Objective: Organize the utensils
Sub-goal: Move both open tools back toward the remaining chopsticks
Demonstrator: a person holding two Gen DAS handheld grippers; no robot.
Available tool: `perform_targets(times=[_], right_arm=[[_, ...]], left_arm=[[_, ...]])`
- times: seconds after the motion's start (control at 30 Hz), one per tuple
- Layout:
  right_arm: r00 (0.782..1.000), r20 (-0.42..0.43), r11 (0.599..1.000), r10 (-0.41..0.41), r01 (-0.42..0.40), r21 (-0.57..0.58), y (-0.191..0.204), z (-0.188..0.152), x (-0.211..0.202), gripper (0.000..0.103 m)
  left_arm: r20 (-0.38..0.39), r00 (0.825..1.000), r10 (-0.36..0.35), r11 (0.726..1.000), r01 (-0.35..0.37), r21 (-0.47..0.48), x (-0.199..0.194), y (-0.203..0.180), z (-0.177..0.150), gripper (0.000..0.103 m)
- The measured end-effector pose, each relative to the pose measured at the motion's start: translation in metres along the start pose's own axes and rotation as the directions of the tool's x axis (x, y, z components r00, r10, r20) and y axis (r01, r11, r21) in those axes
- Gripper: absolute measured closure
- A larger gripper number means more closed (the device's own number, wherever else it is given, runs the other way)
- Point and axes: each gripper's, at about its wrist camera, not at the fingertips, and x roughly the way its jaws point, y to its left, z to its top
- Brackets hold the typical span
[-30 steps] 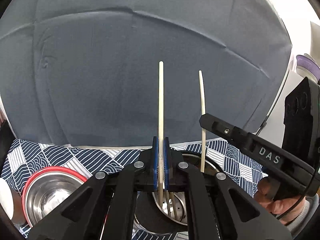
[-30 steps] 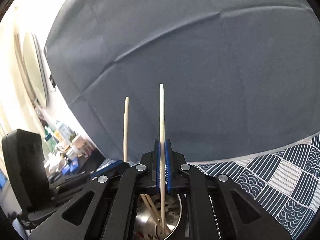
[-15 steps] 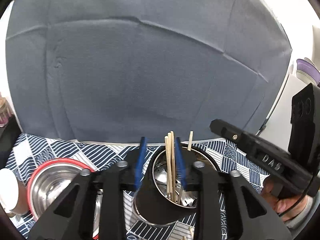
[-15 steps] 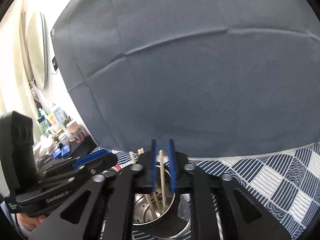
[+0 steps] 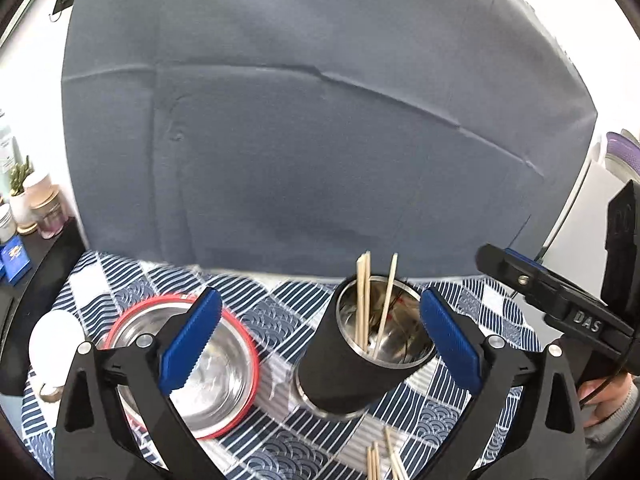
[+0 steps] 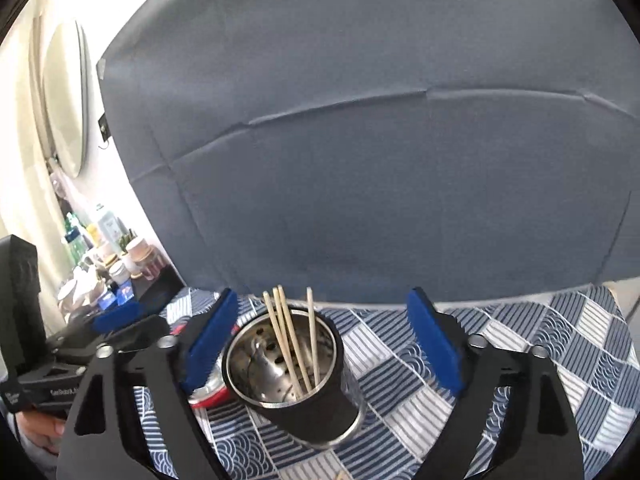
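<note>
A black utensil holder (image 5: 348,372) with a steel lining stands on the patterned cloth, and several wooden chopsticks (image 5: 363,300) stand upright in it. My left gripper (image 5: 320,340) hovers just short of it; its jaws are opening and hold nothing. In the right wrist view the same holder (image 6: 308,408) and its chopsticks (image 6: 292,344) lie below my right gripper (image 6: 320,340), whose jaws are also opening, with nothing between the pads. A few loose chopsticks (image 5: 384,460) lie on the cloth in front of the holder.
A red-rimmed steel bowl (image 5: 200,368) sits left of the holder, with a white round object (image 5: 52,340) beyond it. A grey fabric backdrop (image 5: 320,140) closes the far side. Jars and bottles (image 6: 112,264) crowd a dark shelf at the left. A person's hand (image 5: 600,396) holds the right gripper.
Each gripper was shut on an upright chopstick; both have let go, and the chopsticks now stand in the holder. Both sets of jaws spread wide while the grippers drew back and upward.
</note>
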Motion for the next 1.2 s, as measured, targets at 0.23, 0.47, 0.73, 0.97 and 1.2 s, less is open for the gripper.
perform_targets(times=[0.23, 0.47, 0.73, 0.97, 1.2], right_arm=[[0.994, -0.083, 0.998, -0.067, 0.068, 0.002, -0.006, -0.027, -0.013, 0.016], [0.98, -0.158, 0.992, -0.123, 0.127, 0.015, -0.023, -0.061, -0.019, 0.016], [0.958, -0.239, 0.985, -0.159, 0.17, 0.026, -0.037, -0.101, -0.026, 0.016], [0.94, -0.293, 0.982, -0.173, 0.187, 0.02, -0.043, -0.125, -0.028, 0.016], [0.913, -0.372, 0.984, -0.169, 0.176, -0.013, -0.043, -0.152, -0.025, 0.016]], left_arm=[[-0.062, 0.998, 0.018, 1.0, -0.018, 0.009, -0.011, 0.005, -0.027, 0.006], [-0.123, 0.992, 0.016, 1.0, -0.014, 0.012, -0.016, 0.006, -0.059, 0.006], [-0.199, 0.98, 0.015, 0.999, -0.009, 0.033, -0.017, -0.001, -0.096, 0.006], [-0.291, 0.957, 0.019, 1.0, -0.018, 0.006, -0.009, 0.003, -0.128, 0.006], [-0.364, 0.931, 0.021, 1.0, -0.019, 0.007, 0.003, 0.002, -0.158, 0.006]])
